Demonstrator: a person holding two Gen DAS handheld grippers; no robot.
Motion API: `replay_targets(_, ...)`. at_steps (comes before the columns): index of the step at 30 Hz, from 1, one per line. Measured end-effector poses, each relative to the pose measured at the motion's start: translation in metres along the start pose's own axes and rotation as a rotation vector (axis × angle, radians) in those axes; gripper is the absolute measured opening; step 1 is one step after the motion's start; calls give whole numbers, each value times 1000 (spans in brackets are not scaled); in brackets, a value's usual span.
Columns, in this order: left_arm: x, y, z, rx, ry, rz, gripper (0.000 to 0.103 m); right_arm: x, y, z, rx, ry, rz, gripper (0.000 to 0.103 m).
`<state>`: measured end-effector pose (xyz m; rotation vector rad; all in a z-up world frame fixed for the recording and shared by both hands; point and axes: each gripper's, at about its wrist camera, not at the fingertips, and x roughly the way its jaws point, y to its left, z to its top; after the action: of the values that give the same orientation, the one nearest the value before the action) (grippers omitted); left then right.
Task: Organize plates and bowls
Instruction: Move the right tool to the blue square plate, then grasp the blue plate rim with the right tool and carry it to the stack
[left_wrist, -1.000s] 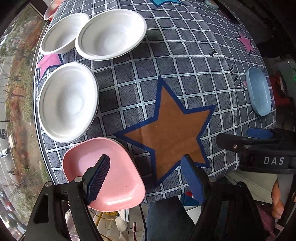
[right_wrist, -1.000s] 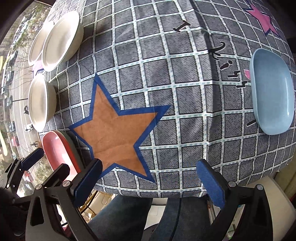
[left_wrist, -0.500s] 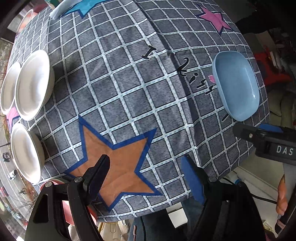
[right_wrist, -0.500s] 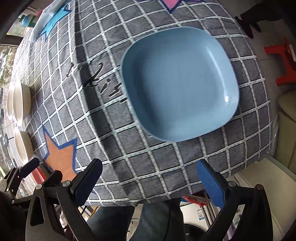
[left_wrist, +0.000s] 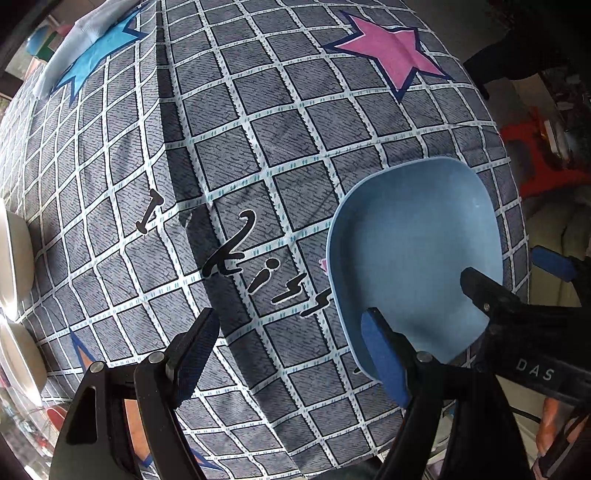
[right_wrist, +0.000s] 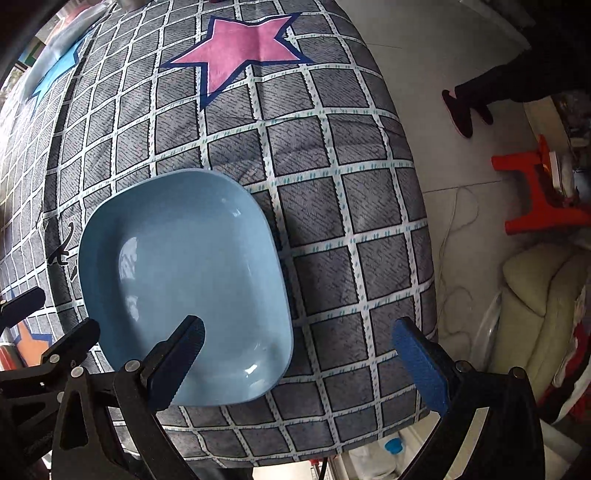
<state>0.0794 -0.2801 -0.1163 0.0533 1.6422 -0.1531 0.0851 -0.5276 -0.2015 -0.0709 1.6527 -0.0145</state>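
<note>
**Blue plate lies under the right gripper; left gripper stands beside it**

Both grippers have travelled across the table since the earlier frames: the white bowls and pink plate, then close below the left gripper, now sit at the far left edge of its view, and the blue plate (right_wrist: 184, 288) has come in under the right gripper (right_wrist: 299, 363).

Right gripper: jaws wide apart, nothing held. Its left finger hangs over the plate's near right part; its right finger hangs over bare tablecloth (right_wrist: 332, 206) beyond the plate's right rim. The near right rim therefore lies between the fingers.

Left gripper (left_wrist: 291, 354): jaws wide apart, nothing held. The plate lies to its right; only its right finger overlaps the plate's near left rim.

Judgement: the right gripper is the nearer tool. The plate is a rounded square with no marked long axis, so a grip on the near right rim needs mostly a descent, not a turn.
</note>
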Motion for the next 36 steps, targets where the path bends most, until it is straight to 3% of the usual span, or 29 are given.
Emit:
replay_targets(1,0,-1,2,-7,0,3,82,2,-25,-12,-14,-5,8,102)
replay_targets(2,1,-2,3,-14,1,8,82,7,-23,-8,-24,-11,12,102)
replay_targets(4,0,-4,14,-28,5,13,82,33,10,-37,-35,-29,-1,100)
replay_targets(5,2,3,17,-32,12,17,82,46,27,-74,-33,-33,10,98)
replay_targets(7,9,3,19,-34,29,15,79,54,27,-72,-23,-24,77,76)
replay_targets(11,19,-14,22,-9,18,10,68,68,43,-65,-69,-29,74,70)
replay_targets(13,31,-45,27,24,9,15,61,65,50,-61,-96,-38,86,51)
replay_targets(16,27,-70,37,65,-3,11,45,70,60,-56,-98,-22,108,37)
replay_targets(18,25,-76,34,79,1,0,38,72,66,-54,-84,-11,128,34)
replay_targets(26,16,-45,-18,100,5,51,38,80,126,-59,-111,47,190,34)
replay_targets(36,6,-8,-75,40,50,74,38,103,215,-75,-194,133,237,34)
